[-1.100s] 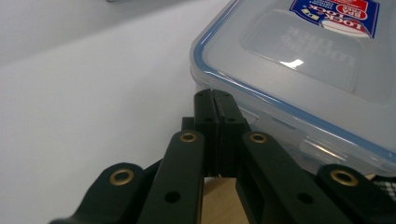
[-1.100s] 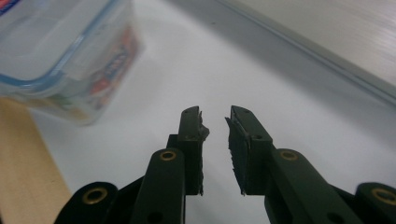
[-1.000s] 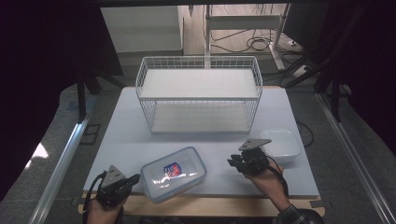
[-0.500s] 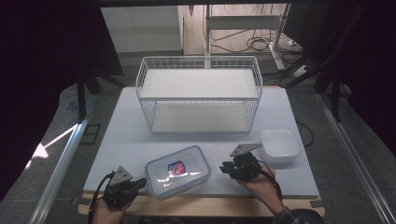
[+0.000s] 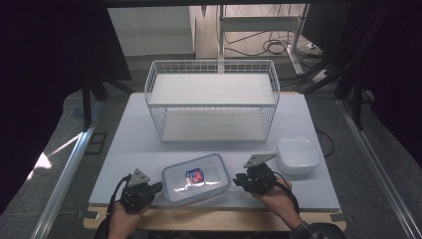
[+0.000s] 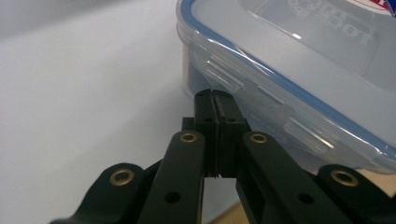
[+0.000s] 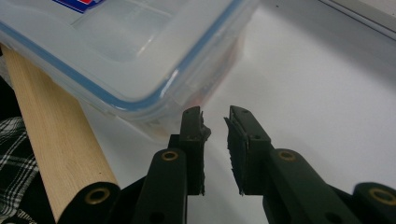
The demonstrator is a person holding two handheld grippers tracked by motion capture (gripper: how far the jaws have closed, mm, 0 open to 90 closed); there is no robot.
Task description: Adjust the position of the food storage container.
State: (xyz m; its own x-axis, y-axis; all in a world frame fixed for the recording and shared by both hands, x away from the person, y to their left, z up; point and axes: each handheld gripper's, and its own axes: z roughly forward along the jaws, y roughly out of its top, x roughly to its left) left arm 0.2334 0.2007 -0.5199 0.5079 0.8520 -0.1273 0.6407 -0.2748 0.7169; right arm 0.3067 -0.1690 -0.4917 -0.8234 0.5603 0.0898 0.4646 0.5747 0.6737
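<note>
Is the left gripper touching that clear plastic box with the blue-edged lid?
Cannot tell. In the left gripper view the left gripper's shut tips overlap the box side.

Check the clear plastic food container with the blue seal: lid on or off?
On. The clear rectangular plastic container lies flat on the white table, its lid seated all round the blue seal; the side latch flap looks folded down.

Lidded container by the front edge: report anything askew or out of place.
The lidded container lies skewed to the white board's edge, its near corner overhanging onto the wooden strip. Lid looks seated; nothing spilled or visibly damaged.
</note>
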